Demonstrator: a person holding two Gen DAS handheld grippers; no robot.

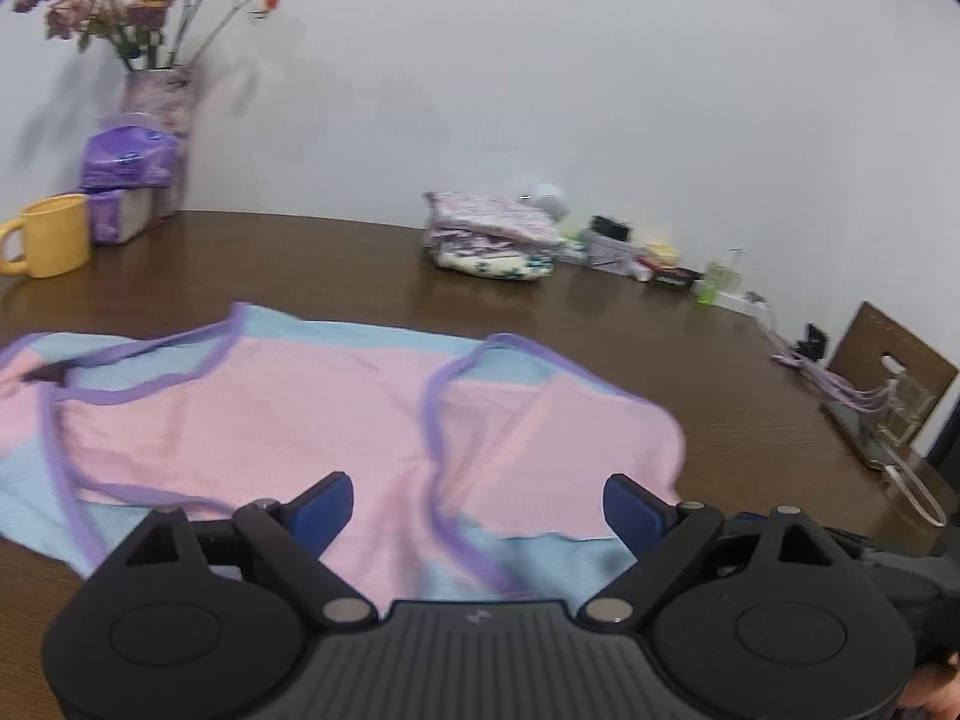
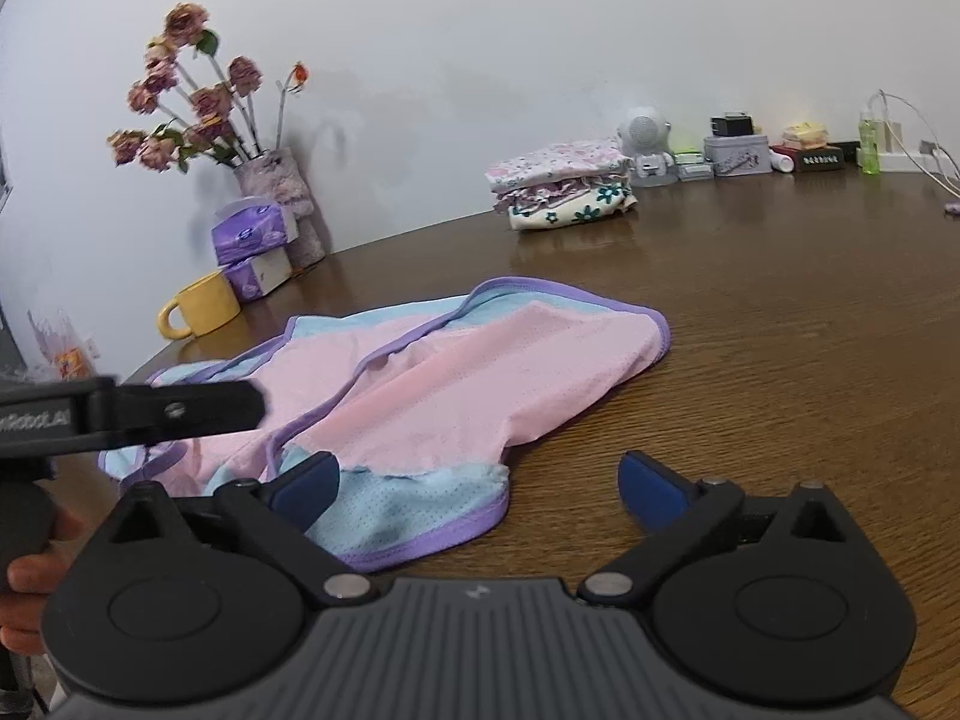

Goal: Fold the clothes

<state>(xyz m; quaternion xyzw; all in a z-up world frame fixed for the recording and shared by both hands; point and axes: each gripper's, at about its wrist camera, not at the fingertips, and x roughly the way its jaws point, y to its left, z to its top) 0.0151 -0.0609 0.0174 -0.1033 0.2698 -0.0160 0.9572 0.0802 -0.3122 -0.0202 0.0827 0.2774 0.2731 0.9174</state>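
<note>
You had both claws released: the left claw (image 1: 477, 507) stood wide over the pink and blue garment (image 1: 288, 414), and the right claw (image 2: 477, 489) was spread at its near corner, with nothing pinched in either. The garment lay partly folded on the brown tabletop (image 2: 780, 360), near you. I judge one fold was set down; the next move called for a new grip on an edge.

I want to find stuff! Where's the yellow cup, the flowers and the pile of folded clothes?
yellow cup (image 2: 207, 303), right wrist view, on its side wall.
flowers (image 2: 211, 101), right wrist view, on a bloom mid-bunch.
pile of folded clothes (image 2: 561, 183), right wrist view, on the stack's front.
</note>
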